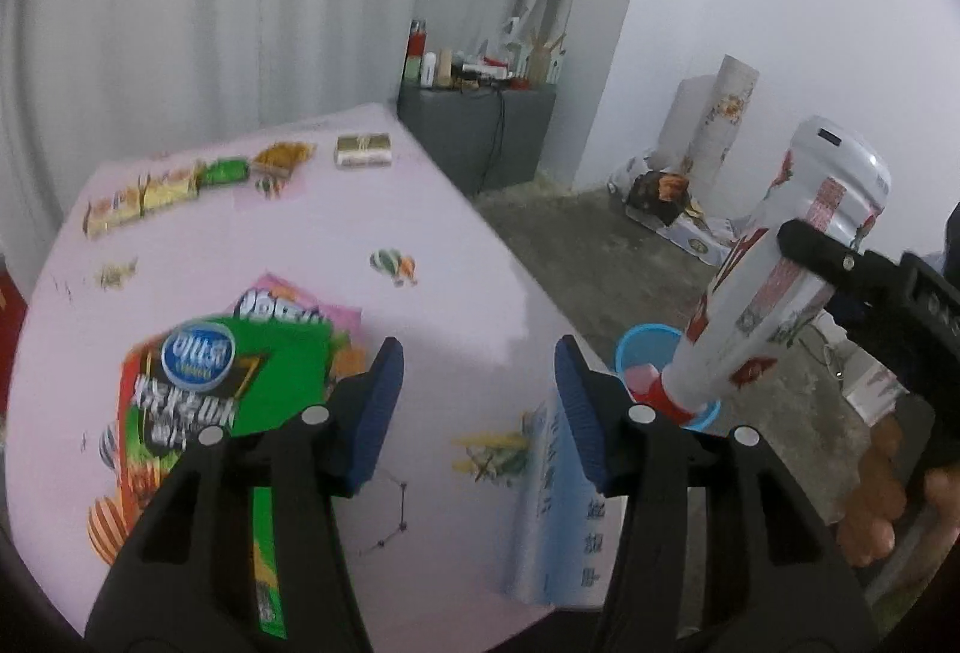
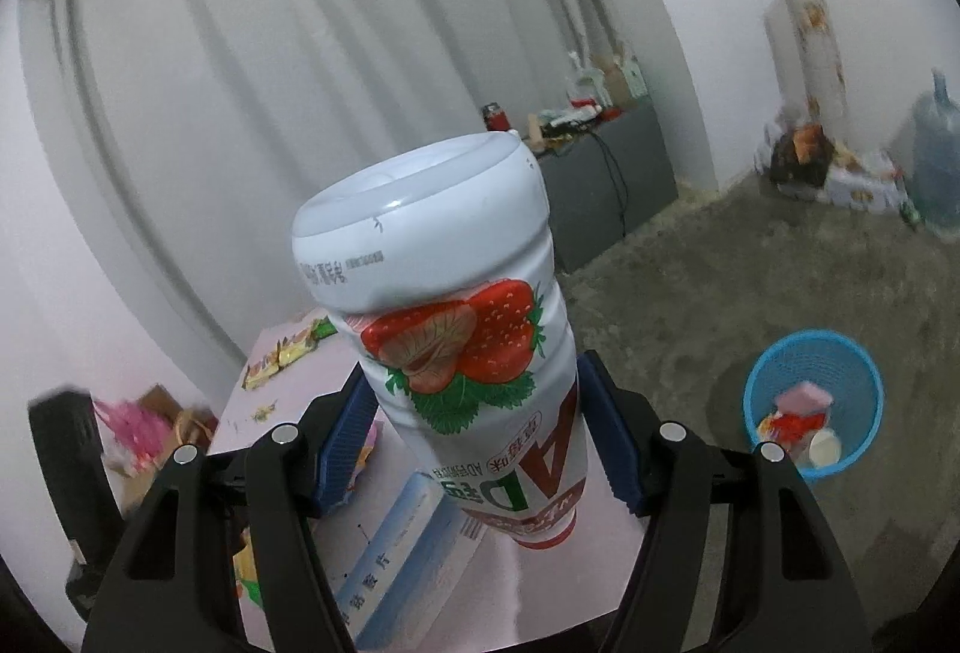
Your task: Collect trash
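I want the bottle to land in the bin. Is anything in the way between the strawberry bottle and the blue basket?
Nothing visible blocks it. The right tongs grip the strawberry bottle upside down above the table's edge. The blue basket stands on the floor beside the table, open-topped, with only bare floor and air between.

"AD" on strawberry bottle (image 2: 480,353)

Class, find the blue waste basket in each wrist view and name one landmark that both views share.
Left wrist view: blue waste basket right of centre, on the floor, partly behind the strawberry drink bottle.
Right wrist view: basket at lower right on the floor.
Shared landmark: grey cabinet.
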### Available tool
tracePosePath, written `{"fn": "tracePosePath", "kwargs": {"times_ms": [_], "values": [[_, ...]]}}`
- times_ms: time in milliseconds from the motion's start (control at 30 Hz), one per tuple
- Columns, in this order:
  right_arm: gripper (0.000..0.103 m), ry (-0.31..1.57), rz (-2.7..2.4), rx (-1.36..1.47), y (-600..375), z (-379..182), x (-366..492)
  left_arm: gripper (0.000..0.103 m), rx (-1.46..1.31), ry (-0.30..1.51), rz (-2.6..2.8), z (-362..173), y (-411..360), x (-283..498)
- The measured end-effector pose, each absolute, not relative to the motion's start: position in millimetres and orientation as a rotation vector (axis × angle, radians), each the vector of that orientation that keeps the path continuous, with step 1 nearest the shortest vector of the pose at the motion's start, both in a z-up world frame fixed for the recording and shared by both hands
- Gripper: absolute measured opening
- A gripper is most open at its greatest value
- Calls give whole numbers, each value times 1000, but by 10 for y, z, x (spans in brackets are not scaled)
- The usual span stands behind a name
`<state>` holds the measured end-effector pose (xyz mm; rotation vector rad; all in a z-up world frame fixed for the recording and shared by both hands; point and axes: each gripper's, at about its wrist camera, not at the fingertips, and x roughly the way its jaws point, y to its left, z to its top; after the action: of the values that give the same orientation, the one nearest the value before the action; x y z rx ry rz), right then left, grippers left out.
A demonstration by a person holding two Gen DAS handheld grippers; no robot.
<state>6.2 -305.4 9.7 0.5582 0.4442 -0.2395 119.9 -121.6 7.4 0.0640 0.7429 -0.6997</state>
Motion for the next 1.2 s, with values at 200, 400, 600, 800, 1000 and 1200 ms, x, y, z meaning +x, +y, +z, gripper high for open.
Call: {"fn": "tracePosePath", "kwargs": {"times_ms": [200,400,600,800,1000,1200], "values": [[65,468,-243,612,-3198,-63,80,80,102,817,-806,-162,-1222,992],[65,474,-263,610,-3222,-33,41,88,258,853,-865,-424,-1610,790],[65,492,-271,631,-3267,-78,16,88,309,899,-819,-620,-1710,839],[65,520,-250,643,-3278,-151,90,67,303,908,-807,-674,-1618,813],[65,529,-242,640,-3295,-161,91,39,308,914,-799,-722,-1582,763],[65,526,-253,641,-3305,-158,79,28,289,904,-803,-681,-1549,762]]}}
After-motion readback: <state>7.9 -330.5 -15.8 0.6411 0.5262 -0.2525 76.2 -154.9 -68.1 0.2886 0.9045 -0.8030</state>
